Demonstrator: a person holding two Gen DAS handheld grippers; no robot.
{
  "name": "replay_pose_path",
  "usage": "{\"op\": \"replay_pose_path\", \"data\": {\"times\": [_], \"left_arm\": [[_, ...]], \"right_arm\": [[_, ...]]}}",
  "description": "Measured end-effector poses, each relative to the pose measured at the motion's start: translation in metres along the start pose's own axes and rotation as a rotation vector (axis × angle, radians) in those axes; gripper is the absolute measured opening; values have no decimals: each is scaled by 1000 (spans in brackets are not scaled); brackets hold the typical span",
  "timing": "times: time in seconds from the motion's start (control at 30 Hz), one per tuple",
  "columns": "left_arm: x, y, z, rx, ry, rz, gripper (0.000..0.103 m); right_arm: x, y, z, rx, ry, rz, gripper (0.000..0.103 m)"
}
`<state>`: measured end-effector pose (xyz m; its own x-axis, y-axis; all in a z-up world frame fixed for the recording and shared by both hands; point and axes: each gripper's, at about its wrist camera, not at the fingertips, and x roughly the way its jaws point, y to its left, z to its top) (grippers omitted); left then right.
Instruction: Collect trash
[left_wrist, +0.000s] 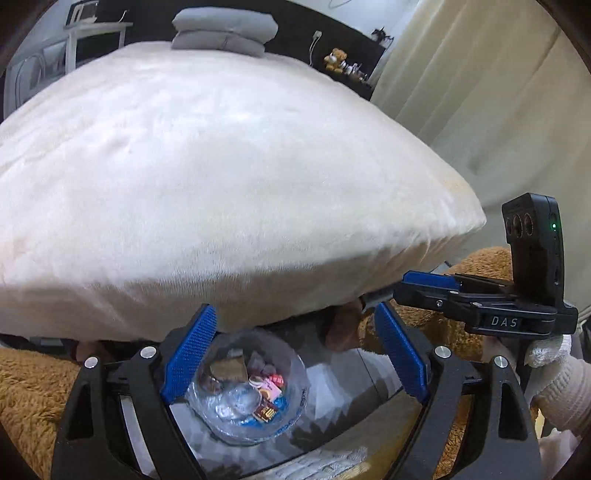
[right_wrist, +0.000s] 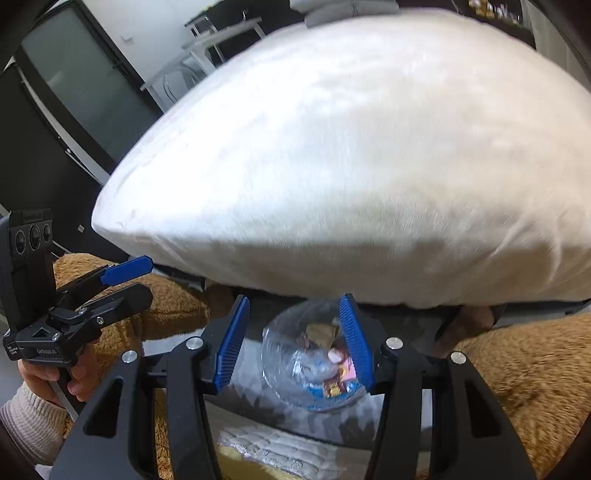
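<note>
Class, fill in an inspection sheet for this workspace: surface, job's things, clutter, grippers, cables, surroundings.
Surface: glossy floor between brown plush.
Job's things: clear bag holding wrappers, lying on the floor.
Clutter: big white pillow above the bag.
Grippers: left gripper and right gripper both have jaws apart, gripping nothing; the bag lies below them.
Cables: white cord on the far wall.
Surroundings: curtain, teddy, grey cushions.

pillow (left_wrist: 221, 192): cream white, plain
blanket (right_wrist: 524, 369): golden brown, fuzzy
tool pads (left_wrist: 190, 354): blue, ribbed
trash bag (left_wrist: 251, 387): clear, colourful wrappers
</note>
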<state>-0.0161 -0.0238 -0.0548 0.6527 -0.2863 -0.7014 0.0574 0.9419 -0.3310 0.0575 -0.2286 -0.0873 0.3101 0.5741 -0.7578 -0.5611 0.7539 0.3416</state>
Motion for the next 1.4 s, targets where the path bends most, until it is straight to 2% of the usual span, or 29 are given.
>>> {"op": "replay_pose_path", "data": {"times": [0.17, 0.37, 0.47, 0.63, 0.7, 0.83, 0.9, 0.97, 1.07, 1.4], "left_arm": [[-34, -20, 12, 77, -122, 6, 86], [-70, -33, 40, 138, -244, 29, 86], [-79, -29, 54, 153, -276, 47, 86], [-84, -13, 71, 171, -320, 80, 86], [-82, -4, 76, 166, -339, 95, 86], [-77, 17, 88, 141, -353, 107, 86], [-73, 25, 94, 136, -356, 112, 97], [-67, 30, 99, 142, -347, 117, 97], [-60, 34, 107, 153, -343, 124, 97], [-45, 39, 111, 169, -324, 80, 97]], "right_arm": [[-39, 15, 3, -88, -120, -46, 56], [-78, 21, 25, -141, -244, -79, 56], [-89, 19, 35, -153, -300, -104, 66], [-92, 2, 57, -156, -363, -141, 68], [-92, -7, 67, -151, -389, -147, 84], [-85, -23, 86, -158, -418, -184, 86], [-81, -29, 95, -158, -427, -199, 86], [-78, -31, 103, -171, -431, -196, 86], [-75, -29, 111, -212, -463, -205, 98], [-52, -26, 118, -256, -420, -167, 98]]}}
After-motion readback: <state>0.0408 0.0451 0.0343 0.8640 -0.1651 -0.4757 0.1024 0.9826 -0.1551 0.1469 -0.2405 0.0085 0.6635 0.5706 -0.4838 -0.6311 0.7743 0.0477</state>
